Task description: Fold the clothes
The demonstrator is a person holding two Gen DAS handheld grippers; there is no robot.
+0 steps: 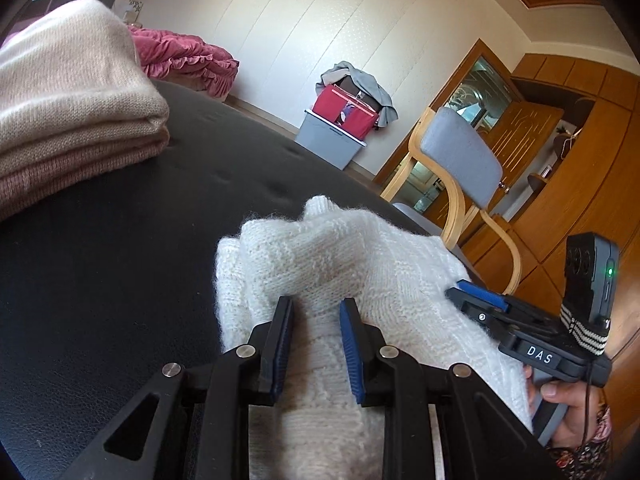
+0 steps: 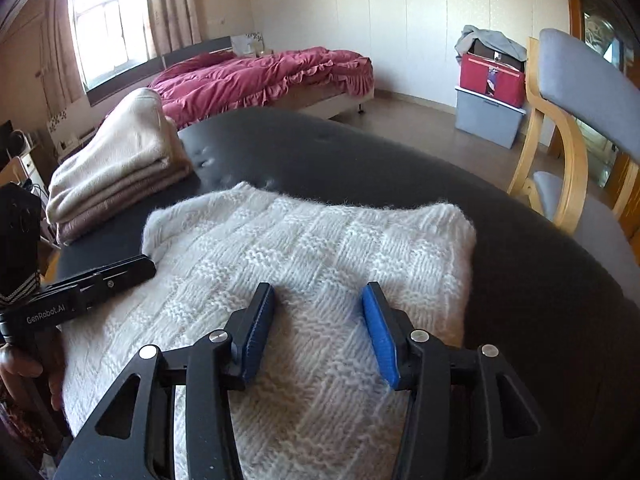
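A white knit sweater (image 2: 320,248) with a checked pattern lies folded in a rough rectangle on the black padded table (image 2: 360,152). My right gripper (image 2: 318,292) hovers open over the sweater's near half, with only flat knit showing between its blue pads. In the left wrist view the right gripper (image 1: 476,296) reaches in over the sweater's right edge, held by a hand (image 1: 568,404). My left gripper (image 1: 316,308) stands partly open low over the sweater (image 1: 340,256), pads apart with the fabric beneath. From the right wrist view the left gripper (image 2: 120,268) sits at the sweater's left edge.
A stack of folded beige and pink knitwear (image 1: 72,120) (image 2: 120,172) sits on the table's far left. Beyond the table's right edge stands a wooden chair with grey cushions (image 2: 580,92). A grey bin with a red box (image 2: 488,92) and a bed (image 2: 260,76) are farther off.
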